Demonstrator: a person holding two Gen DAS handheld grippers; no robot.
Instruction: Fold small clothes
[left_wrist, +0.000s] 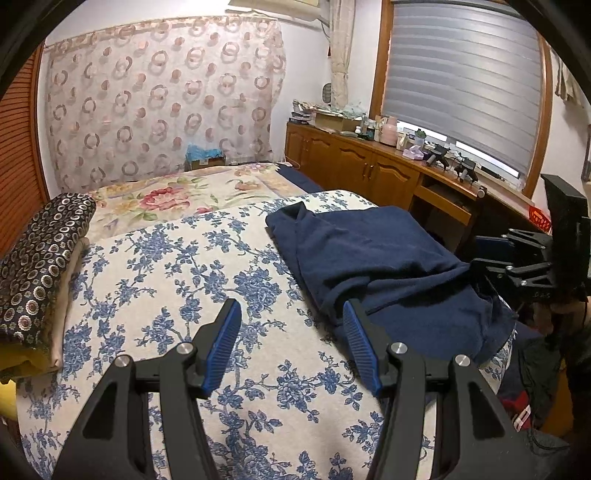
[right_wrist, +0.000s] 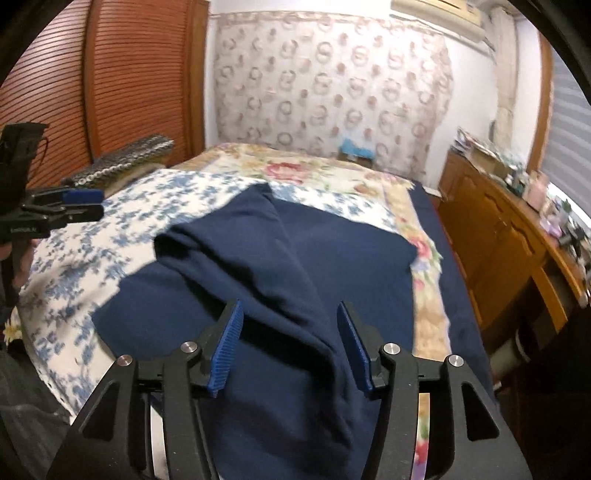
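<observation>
My right claw (right_wrist: 290, 347), spread, straddles a ridge of the navy garment (right_wrist: 280, 251) on the bed (right_wrist: 74, 266); left claw (left_wrist: 291, 343) spread, empty. Risk: the loose fold slumping open, being unpinned.

Both views are strongly barrel-distorted; straight lines bow outward and black lens vignetting is seen at every corner. The room is lit moderately and evenly, with a slightly warm cast. Daylight is admitted through the gap under the window blind (left_wrist: 461, 70), where the strip is blown out to white. Soft shadow is cast in the folds of the navy garment (left_wrist: 388, 258), whose detail is nearly lost in the dark tone. The left wrist view is sharp throughout. The right wrist view is smeared by motion blur: the blue floral bedspread (right_wrist: 88, 266) and the wooden cabinet (right_wrist: 498, 236) are softened.
</observation>
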